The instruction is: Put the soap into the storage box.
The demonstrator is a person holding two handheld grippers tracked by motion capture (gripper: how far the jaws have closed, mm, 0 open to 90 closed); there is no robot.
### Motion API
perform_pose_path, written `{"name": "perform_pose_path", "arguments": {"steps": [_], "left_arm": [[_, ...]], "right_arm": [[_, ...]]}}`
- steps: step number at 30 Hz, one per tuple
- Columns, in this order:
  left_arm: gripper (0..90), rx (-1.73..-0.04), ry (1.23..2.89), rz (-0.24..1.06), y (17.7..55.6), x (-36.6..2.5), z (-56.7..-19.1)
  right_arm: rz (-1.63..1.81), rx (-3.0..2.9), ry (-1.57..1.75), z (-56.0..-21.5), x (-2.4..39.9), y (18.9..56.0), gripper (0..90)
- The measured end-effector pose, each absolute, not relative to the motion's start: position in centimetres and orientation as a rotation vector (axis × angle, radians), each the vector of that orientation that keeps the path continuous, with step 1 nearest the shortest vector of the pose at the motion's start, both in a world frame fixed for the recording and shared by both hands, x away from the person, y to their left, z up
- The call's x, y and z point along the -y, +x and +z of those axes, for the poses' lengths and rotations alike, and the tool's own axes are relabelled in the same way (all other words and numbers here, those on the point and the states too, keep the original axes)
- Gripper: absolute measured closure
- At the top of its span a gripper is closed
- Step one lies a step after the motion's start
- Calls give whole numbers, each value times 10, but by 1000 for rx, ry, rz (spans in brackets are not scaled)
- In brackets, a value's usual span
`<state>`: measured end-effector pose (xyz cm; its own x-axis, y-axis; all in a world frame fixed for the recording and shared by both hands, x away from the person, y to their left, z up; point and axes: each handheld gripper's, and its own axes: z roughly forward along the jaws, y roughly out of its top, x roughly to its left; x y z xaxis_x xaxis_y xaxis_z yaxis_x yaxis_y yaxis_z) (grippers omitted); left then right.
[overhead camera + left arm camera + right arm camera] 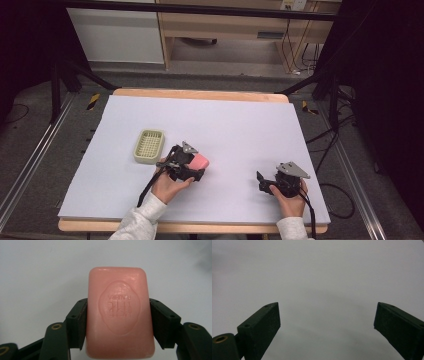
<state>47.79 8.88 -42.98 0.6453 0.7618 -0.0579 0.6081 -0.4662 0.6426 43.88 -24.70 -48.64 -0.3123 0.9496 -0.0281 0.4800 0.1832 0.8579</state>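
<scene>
I have the pink soap bar point(119, 315) clamped by its long sides in my left gripper point(192, 167), near the slatted soap dish point(149, 146) (likely its destination); my right gripper point(265, 184) rests wide, empty.

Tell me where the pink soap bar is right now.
The pink soap bar sits clamped between the left gripper's fingers, left of table centre in the high view, just right of the yellow-green soap dish.
</scene>
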Motion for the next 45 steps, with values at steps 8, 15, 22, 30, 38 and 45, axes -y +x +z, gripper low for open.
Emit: {"name": "perform_pose_path", "arguments": {"steps": [8, 15, 22, 30, 38, 45], "left_arm": [[373, -1082, 2206, 321, 478, -107, -426], [373, -1119, 2176, 337, 481, -127, -423], [373, -1153, 2151, 355, 486, -140, -421], [373, -1174, 2130, 368, 490, -151, -416], [373, -1203, 2099, 382, 495, -167, -410], [373, -1227, 2070, 392, 499, -177, -405]], "right_arm": [[1041, -1884, 1341, -486, 247, 439, 71], [1037, -1886, 1345, -487, 248, 440, 71], [1041, -1888, 1346, -487, 248, 440, 71], [1046, -1892, 1353, -486, 248, 440, 71], [1041, -1892, 1349, -487, 247, 440, 71], [1038, -1895, 1347, -487, 247, 441, 71]]}}
